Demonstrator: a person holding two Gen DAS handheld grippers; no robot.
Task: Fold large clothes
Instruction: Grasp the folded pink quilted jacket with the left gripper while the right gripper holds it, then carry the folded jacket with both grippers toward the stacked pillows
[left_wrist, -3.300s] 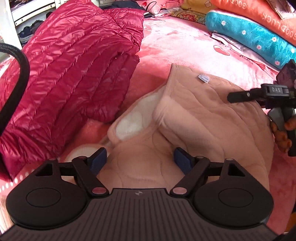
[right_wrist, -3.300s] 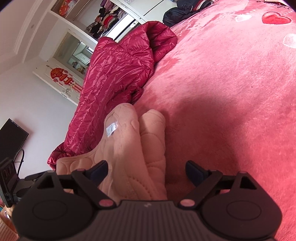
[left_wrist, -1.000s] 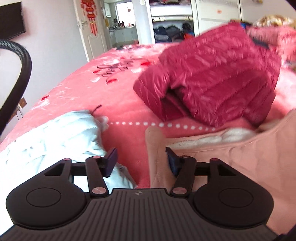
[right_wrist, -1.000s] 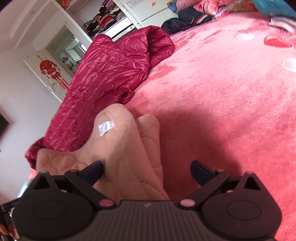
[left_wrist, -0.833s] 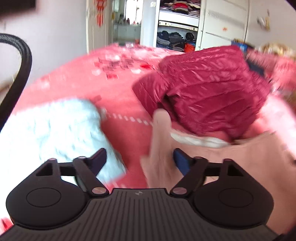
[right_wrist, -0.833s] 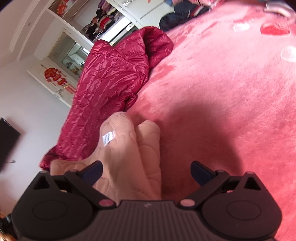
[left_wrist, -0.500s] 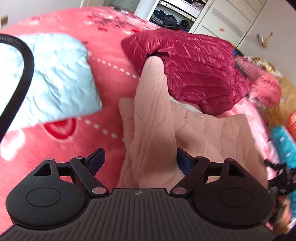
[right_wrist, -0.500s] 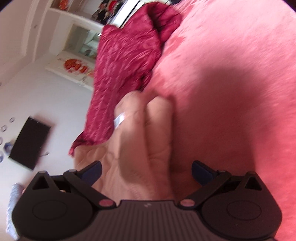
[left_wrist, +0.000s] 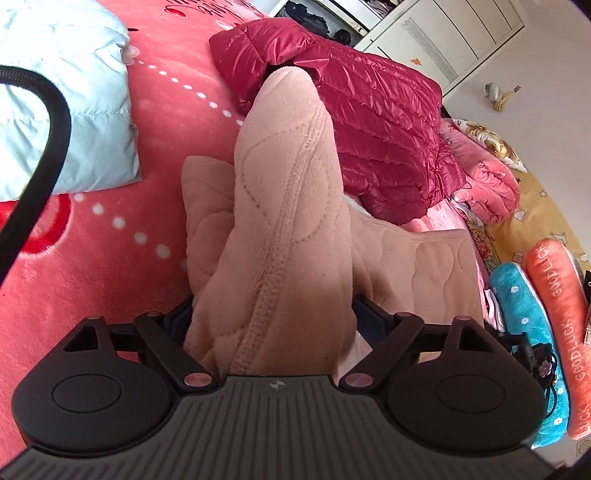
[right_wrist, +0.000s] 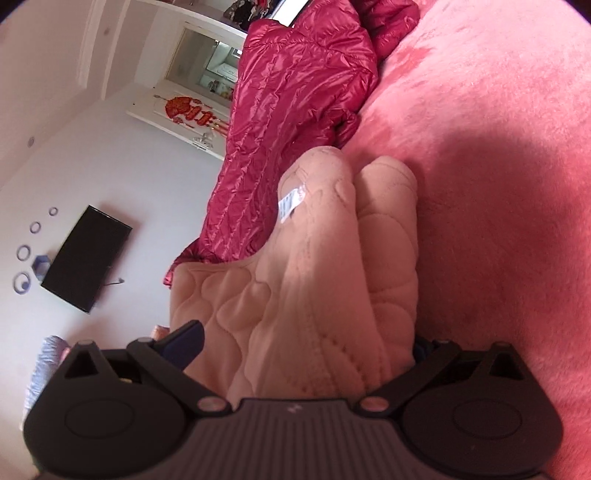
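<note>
A pink quilted fleece garment (left_wrist: 288, 184) lies on the red plush bed cover (left_wrist: 166, 110). One thick, raised fold of it runs straight up between the jaws of my left gripper (left_wrist: 272, 310). The jaws stand wide, and the fabric fills the gap and hides both fingertips. In the right wrist view the same garment (right_wrist: 325, 277), with a white label (right_wrist: 291, 201), bulges between the jaws of my right gripper (right_wrist: 303, 339). These jaws are closing. The left blue pad (right_wrist: 184, 341) stands just beside the cloth, and fabric hides the right pad.
A shiny dark red puffer jacket (left_wrist: 369, 122) lies right behind the pink garment. A pale blue padded garment (left_wrist: 74, 110) lies at the left, crossed by a black cable (left_wrist: 48, 155). Teal (left_wrist: 524, 332) and orange (left_wrist: 565, 314) pillows lie at the right.
The left view has swung down from looking across the bed onto the pink fold; its jaws widened and the fold now fills them. The right view tilted, and its jaws narrowed slightly.
</note>
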